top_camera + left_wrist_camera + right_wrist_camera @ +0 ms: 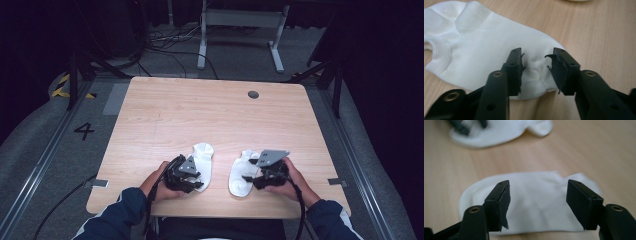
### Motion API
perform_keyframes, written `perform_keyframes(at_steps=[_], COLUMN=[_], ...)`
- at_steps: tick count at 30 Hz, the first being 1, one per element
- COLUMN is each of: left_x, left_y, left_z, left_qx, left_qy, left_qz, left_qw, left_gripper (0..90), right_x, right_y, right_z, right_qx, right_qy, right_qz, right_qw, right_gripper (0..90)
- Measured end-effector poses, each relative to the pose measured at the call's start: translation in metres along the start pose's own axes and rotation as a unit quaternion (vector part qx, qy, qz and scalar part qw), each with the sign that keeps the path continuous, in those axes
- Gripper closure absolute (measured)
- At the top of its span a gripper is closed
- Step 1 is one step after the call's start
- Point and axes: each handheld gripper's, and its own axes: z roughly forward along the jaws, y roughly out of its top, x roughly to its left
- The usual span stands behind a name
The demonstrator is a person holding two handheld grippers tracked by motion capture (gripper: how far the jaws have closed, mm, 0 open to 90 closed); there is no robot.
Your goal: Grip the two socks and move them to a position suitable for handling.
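Note:
Two white ankle socks lie flat near the front edge of the wooden table [200, 115]. Over the near end of the left sock [204, 155] a hand holds my left gripper [196, 180]. In the left gripper view the jaws of that gripper [536, 67] stand apart on either side of a puckered bit of the sock [481, 37], and the pads do not press it. My right gripper [252, 177] hovers over the right sock [239, 176]. Its jaws [537, 195] are wide open just above that sock [531, 220], with nothing gripped.
A round cable hole [253, 94] sits near the table's far edge. The table's front edge runs just below both hands. Beyond the table stand a desk frame [240, 20] and loose cables on the grey floor. The left sock [499, 132] lies blurred at the top of the right gripper view.

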Motion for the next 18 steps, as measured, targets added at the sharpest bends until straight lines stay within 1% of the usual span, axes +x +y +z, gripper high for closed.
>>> perform_keyframes(at_steps=[1, 2, 3, 5, 6, 7, 8, 9, 10, 12, 14, 15, 16, 17, 18], left_x=[0.000, -0.002, -0.006, -0.010, -0.012, -0.015, -0.016, -0.018, -0.019, -0.019, -0.018, -0.014, -0.013, -0.013, -0.008], left_y=[0.000, -0.001, -0.001, -0.002, -0.003, -0.004, -0.004, -0.005, -0.006, -0.006, -0.007, -0.009, -0.010, -0.010, -0.010], left_z=[0.000, -0.002, -0.005, -0.008, -0.009, -0.009, -0.009, -0.009, -0.009, -0.008, -0.008, -0.007, -0.006, -0.006, -0.004], left_qx=[0.000, -0.001, -0.002, -0.004, -0.008, -0.008, -0.005, -0.007, -0.004, -0.002, 0.001, -0.001, -0.002, -0.002, -0.003], left_qy=[0.000, 0.008, 0.018, 0.030, 0.029, 0.026, 0.022, 0.019, 0.016, 0.019, 0.021, 0.030, 0.030, 0.030, 0.028], left_qz=[0.000, 0.006, 0.011, 0.009, 0.005, -0.001, -0.003, -0.005, -0.006, -0.005, -0.009, -0.012, -0.018, -0.018, -0.025], left_qw=[1.0000, 1.0000, 0.9998, 0.9995, 0.9995, 0.9996, 0.9997, 0.9998, 0.9998, 0.9998, 0.9997, 0.9995, 0.9994, 0.9994, 0.9993], left_gripper=[52.8, 52.8, 50.9, 47.3, 45.9, 45.0, 43.4, 42.6, 42.1, 40.8, 39.9, 38.7, 37.9, 36.9, 36.9], right_x=[0.000, -0.007, -0.012, -0.014, -0.014, -0.015, -0.014, -0.014, -0.012, -0.010, -0.007, -0.003, 0.001, 0.001, 0.004], right_y=[0.000, 0.000, -0.001, -0.005, -0.008, -0.012, -0.014, -0.014, -0.014, -0.013, -0.010, -0.008, -0.006, -0.006, -0.005], right_z=[0.000, -0.003, -0.003, 0.004, 0.010, 0.019, 0.024, 0.029, 0.033, 0.038, 0.041, 0.043, 0.044, 0.044, 0.044], right_qx=[0.000, -0.013, -0.014, 0.004, 0.018, 0.034, 0.040, 0.048, 0.053, 0.048, 0.047, 0.047, 0.047, 0.047, 0.046], right_qy=[0.000, -0.004, -0.002, 0.000, 0.002, 0.009, 0.016, 0.024, 0.030, 0.042, 0.046, 0.054, 0.061, 0.061, 0.067], right_qz=[0.000, 0.013, 0.026, 0.022, 0.016, 0.020, 0.021, 0.022, 0.021, 0.021, 0.018, 0.012, 0.007, 0.007, 0.001], right_qw=[1.0000, 0.9998, 0.9996, 0.9998, 0.9997, 0.9992, 0.9988, 0.9983, 0.9979, 0.9978, 0.9977, 0.9974, 0.9970, 0.9970, 0.9967], right_gripper=[37.9, 39.0, 39.0, 38.5, 37.9, 37.0, 36.9, 36.2, 35.6, 34.9, 34.7, 34.7, 34.6, 34.6, 34.5])
